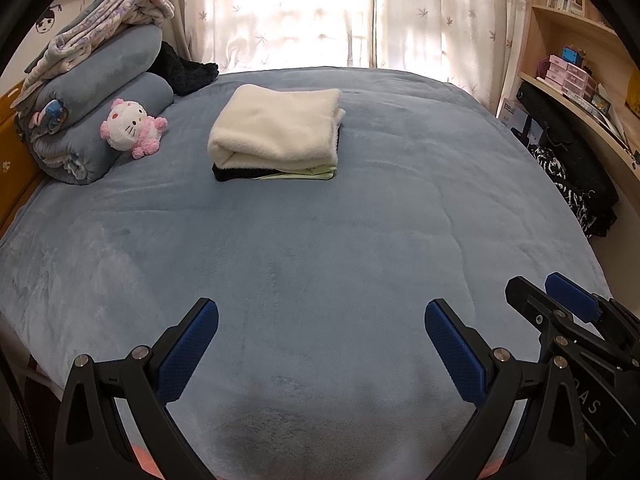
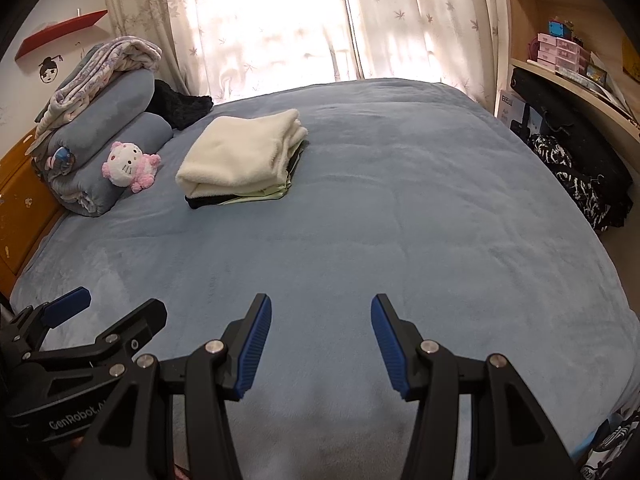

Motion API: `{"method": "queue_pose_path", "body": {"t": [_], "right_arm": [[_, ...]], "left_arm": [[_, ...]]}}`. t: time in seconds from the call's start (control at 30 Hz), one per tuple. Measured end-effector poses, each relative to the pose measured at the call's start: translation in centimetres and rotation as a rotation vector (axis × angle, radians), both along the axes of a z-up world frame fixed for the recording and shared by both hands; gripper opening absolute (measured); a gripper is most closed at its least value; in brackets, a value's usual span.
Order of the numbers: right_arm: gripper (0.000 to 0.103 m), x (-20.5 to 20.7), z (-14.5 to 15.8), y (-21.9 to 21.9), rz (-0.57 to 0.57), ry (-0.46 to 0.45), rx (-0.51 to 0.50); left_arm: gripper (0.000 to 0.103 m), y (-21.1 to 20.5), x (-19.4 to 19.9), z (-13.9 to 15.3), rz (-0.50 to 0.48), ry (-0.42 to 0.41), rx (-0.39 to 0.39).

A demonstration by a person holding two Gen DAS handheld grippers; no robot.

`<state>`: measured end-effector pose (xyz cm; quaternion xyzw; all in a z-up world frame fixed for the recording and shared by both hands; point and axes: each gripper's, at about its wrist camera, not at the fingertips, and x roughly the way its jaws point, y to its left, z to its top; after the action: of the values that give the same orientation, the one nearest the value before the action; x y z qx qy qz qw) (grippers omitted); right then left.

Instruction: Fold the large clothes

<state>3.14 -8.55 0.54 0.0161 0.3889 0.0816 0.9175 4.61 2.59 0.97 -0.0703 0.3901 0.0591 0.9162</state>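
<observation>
Both claws, left claw [image 1: 322, 344] and right claw [image 2: 321, 344], are held wide open and empty over the bed [image 1: 360, 240]; the folded stack [image 1: 276, 132] appears finished, so another garment must be fetched.

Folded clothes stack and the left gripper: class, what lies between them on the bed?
Only bare blue bedspread lies between the left gripper and the folded clothes stack; the left wrist view shows it.
</observation>
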Motion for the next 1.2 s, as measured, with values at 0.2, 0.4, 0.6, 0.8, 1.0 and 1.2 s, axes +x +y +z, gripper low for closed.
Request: {"method": "queue_pose_path", "body": {"t": [0.2, 0.4, 0.6, 0.8, 1.0, 1.2], "right_arm": [[0.052, 0.10, -0.06, -0.03, -0.002, 0.001, -0.002], [0.052, 0.16, -0.13, -0.04, -0.002, 0.000, -0.002], [0.052, 0.25, -0.26, -0.01, -0.004, 0.002, -0.002], [0.052, 0.27, -0.35, 0.11, -0.006, 0.000, -0.005], [0.052, 0.29, -0.38, 0.23, -0.006, 0.003, -0.007], [0.052, 0.54, -0.68, 0.93, -0.008, 0.008, -0.010]], "left_arm": [[0.102, -0.01, 0.13, -0.26, 0.006, 0.009, 0.003], [0.102, 0.19, 0.21, -0.35, 0.010, 0.011, 0.001], [0.102, 0.41, 0.29, -0.42, 0.010, 0.009, 0.004], [0.102, 0.48, 0.27, -0.67, 0.015, 0.009, 0.005], [0.102, 0.43, 0.22, -0.80, 0.019, 0.013, 0.004], [0.102, 0.68, 0.36, -1.02, 0.024, 0.022, -0.001]]}}
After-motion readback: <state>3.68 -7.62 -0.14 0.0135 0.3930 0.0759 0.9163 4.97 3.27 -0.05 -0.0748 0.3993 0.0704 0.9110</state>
